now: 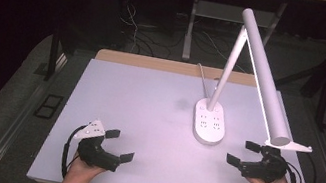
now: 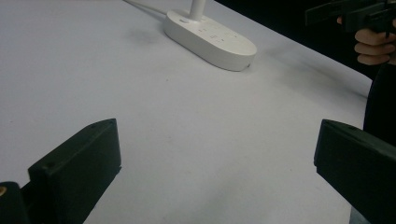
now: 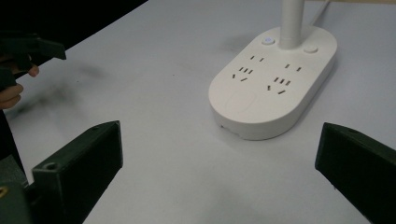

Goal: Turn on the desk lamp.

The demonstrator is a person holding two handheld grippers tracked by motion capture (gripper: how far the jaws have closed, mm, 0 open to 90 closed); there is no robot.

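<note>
Resting low over the pale grey table (image 1: 146, 119), both claws are released, jaws spread wide and holding nothing. The white oval plastic lamp base with socket slots (image 3: 273, 81) lies just ahead and slightly to the inner side of the right gripper (image 1: 247, 154), its long axis running away from the person. The left gripper (image 1: 120, 146) sits well apart, so the right is likely the one to reach it.

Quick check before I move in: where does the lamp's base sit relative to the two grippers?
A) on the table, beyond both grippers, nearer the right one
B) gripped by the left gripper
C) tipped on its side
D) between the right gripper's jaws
A: the lamp base stands flat on the table, untouched, ahead of the open right gripper and farther from the open left gripper.
</note>
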